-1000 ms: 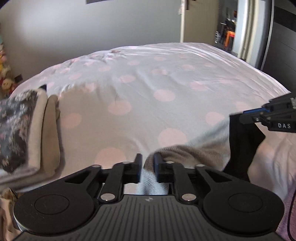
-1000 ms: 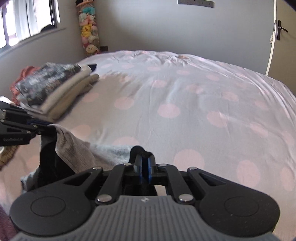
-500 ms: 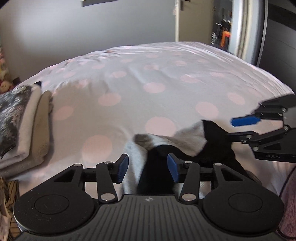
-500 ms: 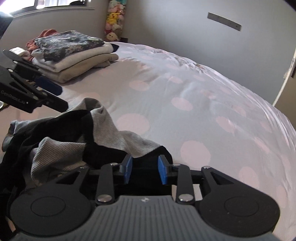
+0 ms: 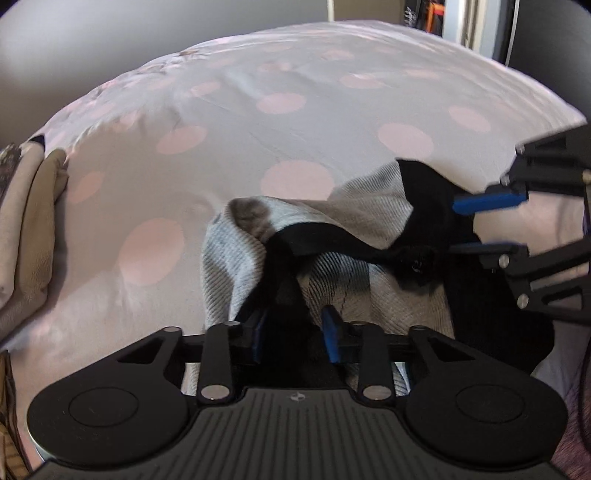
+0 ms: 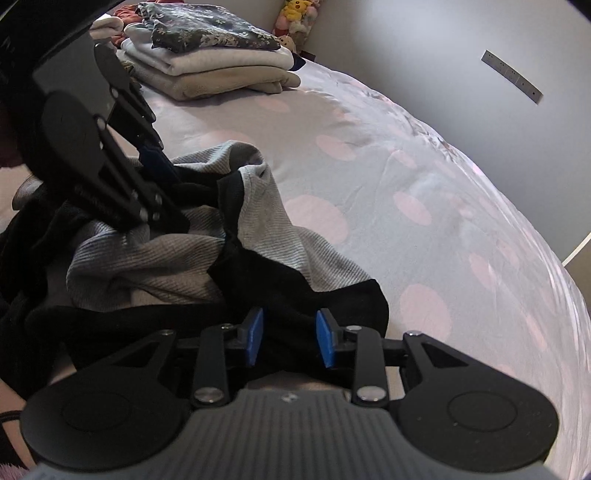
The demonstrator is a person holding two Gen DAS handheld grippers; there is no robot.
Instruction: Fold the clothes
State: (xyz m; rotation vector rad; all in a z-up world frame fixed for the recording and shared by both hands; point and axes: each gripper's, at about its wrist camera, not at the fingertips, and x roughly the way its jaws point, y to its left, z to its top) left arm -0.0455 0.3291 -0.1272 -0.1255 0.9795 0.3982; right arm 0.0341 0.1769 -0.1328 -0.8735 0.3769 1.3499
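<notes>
A crumpled grey ribbed garment with black trim lies in a heap on the bed near its front edge; it also shows in the right wrist view. My left gripper is open, its blue pads on either side of a black fold at the heap's near side. My right gripper is open, its pads over the black hem at the heap's right end. The right gripper also shows at the right of the left wrist view, and the left gripper at the left of the right wrist view.
The bed has a pale cover with pink dots. A stack of folded clothes, beige and cream with a dark floral piece on top, sits at the bed's left side. Soft toys stand against the wall behind it.
Both grippers opened and let go of the garment, which dropped into a crumpled heap on the bed. Both have since moved lower and closer to the heap.
</notes>
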